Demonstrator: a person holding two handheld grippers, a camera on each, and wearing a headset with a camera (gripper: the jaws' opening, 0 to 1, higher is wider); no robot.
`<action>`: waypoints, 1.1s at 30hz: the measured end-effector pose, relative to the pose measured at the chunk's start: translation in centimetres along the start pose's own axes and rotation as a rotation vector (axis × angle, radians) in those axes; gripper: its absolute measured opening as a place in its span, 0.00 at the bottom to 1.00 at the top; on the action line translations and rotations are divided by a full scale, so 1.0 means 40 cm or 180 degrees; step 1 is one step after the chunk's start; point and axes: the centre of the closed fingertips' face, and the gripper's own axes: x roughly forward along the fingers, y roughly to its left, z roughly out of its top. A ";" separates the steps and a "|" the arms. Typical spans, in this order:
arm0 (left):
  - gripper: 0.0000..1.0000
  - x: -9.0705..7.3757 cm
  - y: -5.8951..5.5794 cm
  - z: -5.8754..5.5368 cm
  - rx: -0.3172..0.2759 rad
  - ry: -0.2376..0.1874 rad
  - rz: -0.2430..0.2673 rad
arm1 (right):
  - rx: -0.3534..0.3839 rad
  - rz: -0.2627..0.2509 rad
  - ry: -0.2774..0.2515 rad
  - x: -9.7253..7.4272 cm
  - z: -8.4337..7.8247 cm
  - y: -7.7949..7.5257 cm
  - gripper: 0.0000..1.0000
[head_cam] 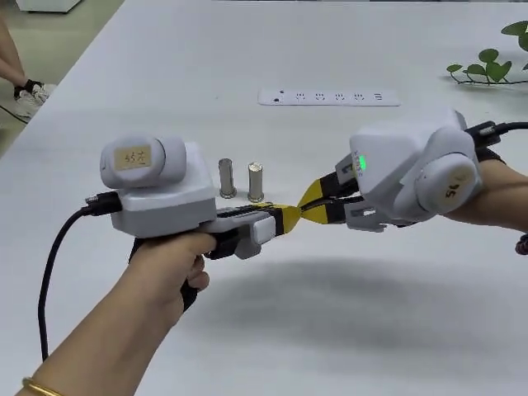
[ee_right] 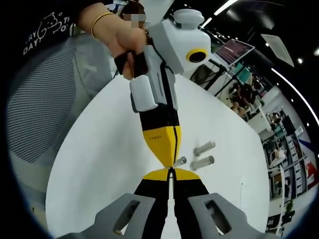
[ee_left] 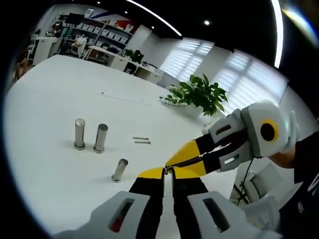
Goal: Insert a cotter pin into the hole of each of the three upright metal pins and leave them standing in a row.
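White table (head_cam: 247,330) holds three metal pins (ee_left: 100,138); left gripper (ee_left: 168,173) meets right gripper (ee_right: 171,175).

Left gripper (head_cam: 289,217) and right gripper (head_cam: 308,205) tip to tip over white table (head_cam: 165,74), two upright metal pins (head_cam: 256,181) behind.

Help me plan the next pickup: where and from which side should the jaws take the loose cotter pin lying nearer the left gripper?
Mid-length, from straight above. The cotter pin lies flat on the table, thin and long, a second one close beside it; jaws straddling its width should fit, while a sideways approach might nudge both.
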 end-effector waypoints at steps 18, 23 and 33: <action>0.00 0.000 0.000 0.000 0.0350 -0.0055 -0.0011 | 0.0232 0.0008 -0.0077 -0.001 0.006 0.004 0.00; 0.00 -0.001 -0.005 -0.005 0.0627 -0.0046 -0.0045 | 0.0380 0.0015 -0.0132 -0.002 0.007 0.008 0.00; 0.00 -0.005 -0.009 -0.009 0.1026 -0.0018 -0.0153 | 0.0649 0.0028 -0.0202 -0.002 -0.007 0.016 0.00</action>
